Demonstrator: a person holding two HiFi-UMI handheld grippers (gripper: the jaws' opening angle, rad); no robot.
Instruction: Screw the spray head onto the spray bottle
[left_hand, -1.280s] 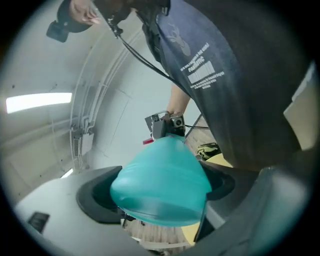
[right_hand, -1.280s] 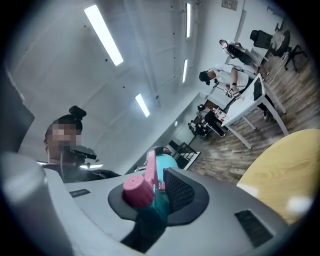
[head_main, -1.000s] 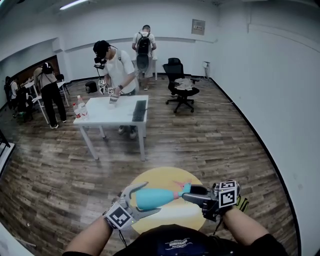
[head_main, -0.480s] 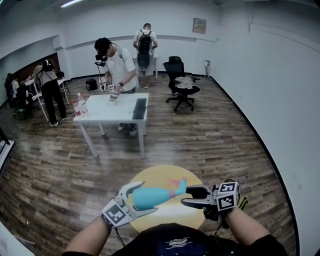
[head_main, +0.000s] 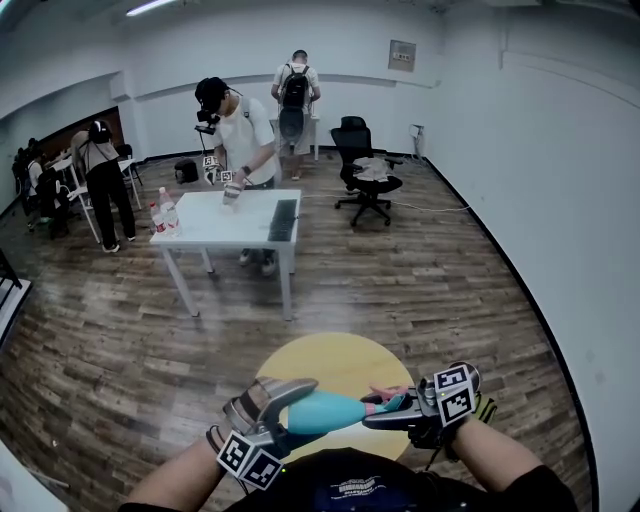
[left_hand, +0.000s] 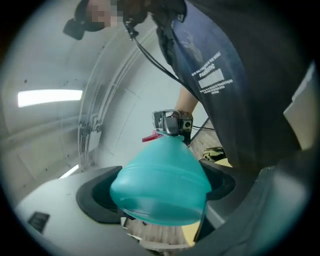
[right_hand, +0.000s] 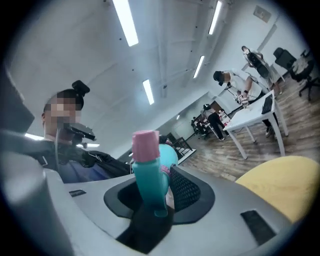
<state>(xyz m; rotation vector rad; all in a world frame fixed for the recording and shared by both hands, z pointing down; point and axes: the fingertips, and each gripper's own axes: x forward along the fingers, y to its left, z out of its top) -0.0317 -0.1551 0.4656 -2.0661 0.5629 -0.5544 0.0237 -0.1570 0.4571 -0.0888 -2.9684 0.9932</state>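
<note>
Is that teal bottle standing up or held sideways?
Sideways: the teal bottle lies level over the yellow table, base in the left claw, spray head pointing right.

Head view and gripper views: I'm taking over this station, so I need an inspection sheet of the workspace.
Surface: round yellow table, partly hidden by the grippers.
Job's things: teal spray bottle held level above it; spray head on its neck.
Clutter: nothing seen.
Grippers: left hand-held gripper shut on the bottle; right hand-held gripper has just been closing, now on the spray head.
Cables: black lead hanging by the person's chest.
Surroundings: wood floor, white table with another person, office chair.
</note>
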